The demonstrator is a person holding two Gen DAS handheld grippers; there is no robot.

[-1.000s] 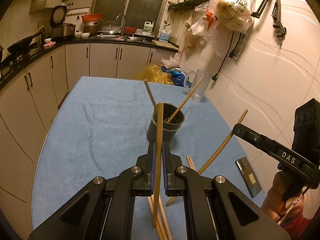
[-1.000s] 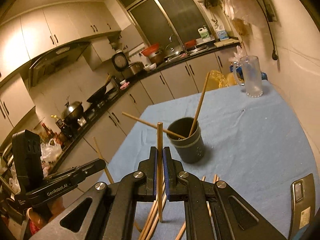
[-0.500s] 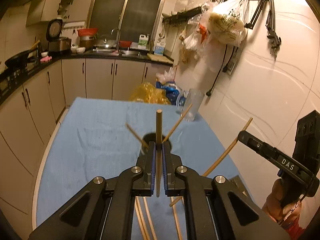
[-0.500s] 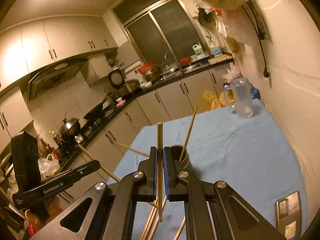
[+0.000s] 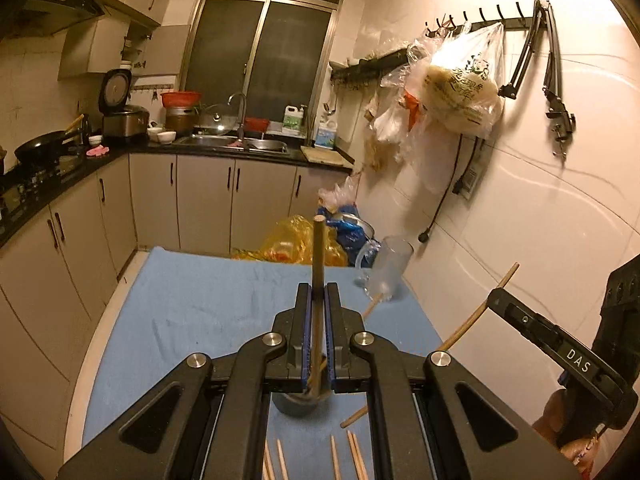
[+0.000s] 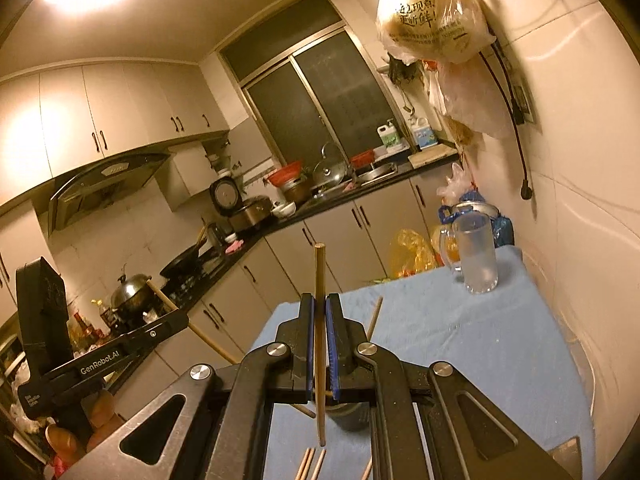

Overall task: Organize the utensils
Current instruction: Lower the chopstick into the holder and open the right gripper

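While one chopstick is clamped upright in each gripper, the step in hand is judged to be the carry to the dark holder cup point(image 5: 298, 406), which is seen low in both wrist views, just beyond the fingers and partly hidden by them. The left gripper point(image 5: 319, 328) is closed on a chopstick point(image 5: 319, 256) whose top stands well above the pads. The right gripper point(image 6: 319, 344) is likewise clenched on its chopstick point(image 6: 319, 280), the lower end of which hangs below the fingers at 6 o'clock, over the blue table cloth point(image 6: 460, 344). Loose chopsticks point(image 5: 344, 456) are noted on the cloth at 6 o'clock of the cup; two sticks already lean out of it. Both grippers are pitched slightly downward, held above the table. The next move is judged to call for each lower tip to be brought over the cup mouth, lowered inside, and only then released, one hand at a time, to avoid a clash.
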